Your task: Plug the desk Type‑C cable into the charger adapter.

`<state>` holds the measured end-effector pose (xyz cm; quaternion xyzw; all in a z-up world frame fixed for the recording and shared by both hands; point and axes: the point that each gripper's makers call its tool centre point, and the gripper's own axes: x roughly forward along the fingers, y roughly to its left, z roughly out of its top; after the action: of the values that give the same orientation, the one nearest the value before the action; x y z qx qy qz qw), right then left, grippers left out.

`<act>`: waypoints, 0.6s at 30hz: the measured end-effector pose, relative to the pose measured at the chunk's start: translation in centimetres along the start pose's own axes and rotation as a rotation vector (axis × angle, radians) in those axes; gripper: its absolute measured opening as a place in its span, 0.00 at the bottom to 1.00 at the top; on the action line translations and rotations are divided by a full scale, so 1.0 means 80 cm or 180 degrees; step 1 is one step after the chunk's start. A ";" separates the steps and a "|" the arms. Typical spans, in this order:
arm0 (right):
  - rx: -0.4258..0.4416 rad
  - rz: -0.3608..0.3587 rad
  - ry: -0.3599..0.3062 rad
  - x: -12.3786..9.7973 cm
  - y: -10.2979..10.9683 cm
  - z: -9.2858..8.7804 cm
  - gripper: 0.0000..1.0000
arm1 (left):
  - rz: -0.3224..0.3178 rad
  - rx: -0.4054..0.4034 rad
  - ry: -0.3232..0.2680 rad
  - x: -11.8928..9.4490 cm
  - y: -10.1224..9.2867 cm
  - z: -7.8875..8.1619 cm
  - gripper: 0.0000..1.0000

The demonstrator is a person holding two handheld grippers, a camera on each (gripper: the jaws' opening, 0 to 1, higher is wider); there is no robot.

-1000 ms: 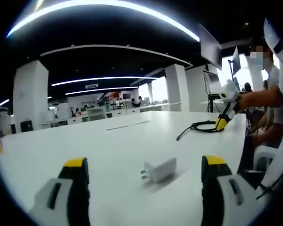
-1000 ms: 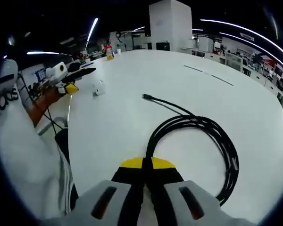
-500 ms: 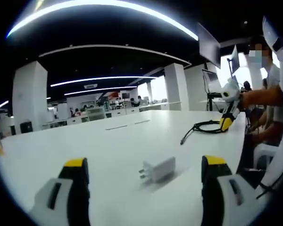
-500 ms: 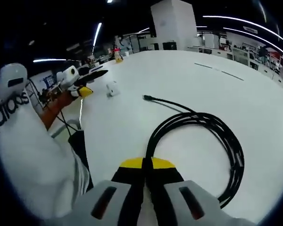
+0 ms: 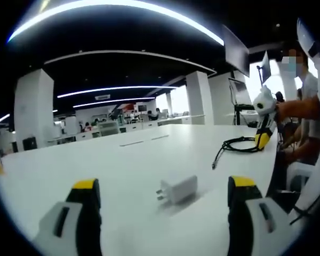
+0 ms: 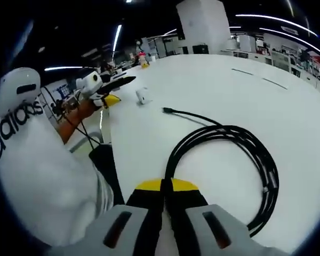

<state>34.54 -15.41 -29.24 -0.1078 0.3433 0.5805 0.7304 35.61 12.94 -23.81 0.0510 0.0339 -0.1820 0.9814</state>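
Since the earlier frame the cable (image 6: 224, 160) is dragged nearer the adapter (image 5: 176, 189) by the closed right gripper (image 6: 163, 186), while the open left gripper (image 5: 162, 186) is held around the adapter, nothing plugged yet.

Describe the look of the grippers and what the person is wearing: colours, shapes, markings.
Both grippers share one design: black jaws with yellow tips on light grey housings with dark slots, seen on the left gripper and right gripper. The right gripper has a rounded white body. The person wears a white garment with black "adidas" lettering.
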 end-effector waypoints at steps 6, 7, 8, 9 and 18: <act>0.0012 0.0079 -0.0017 0.003 0.011 -0.001 0.02 | -0.0012 -0.0013 0.0010 0.000 0.000 -0.002 1.00; 0.0016 0.0086 -0.0020 0.002 0.012 -0.002 0.02 | -0.0014 -0.0010 0.0013 0.000 -0.001 -0.002 1.00; 0.0023 0.0095 -0.0023 0.002 0.014 -0.002 0.02 | -0.0014 -0.0007 0.0013 0.000 -0.001 -0.002 1.00; 0.0027 0.0102 -0.0025 0.002 0.016 -0.003 0.02 | -0.0019 -0.0006 0.0013 0.000 -0.001 -0.002 1.00; 0.0048 0.0157 -0.0052 0.001 0.026 -0.005 0.02 | -0.0035 -0.0014 0.0007 0.001 -0.002 -0.002 1.00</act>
<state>32.47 -14.96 -29.12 -0.0891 0.3443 0.5966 0.7195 35.59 12.76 -24.00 0.0489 0.0357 -0.1872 0.9804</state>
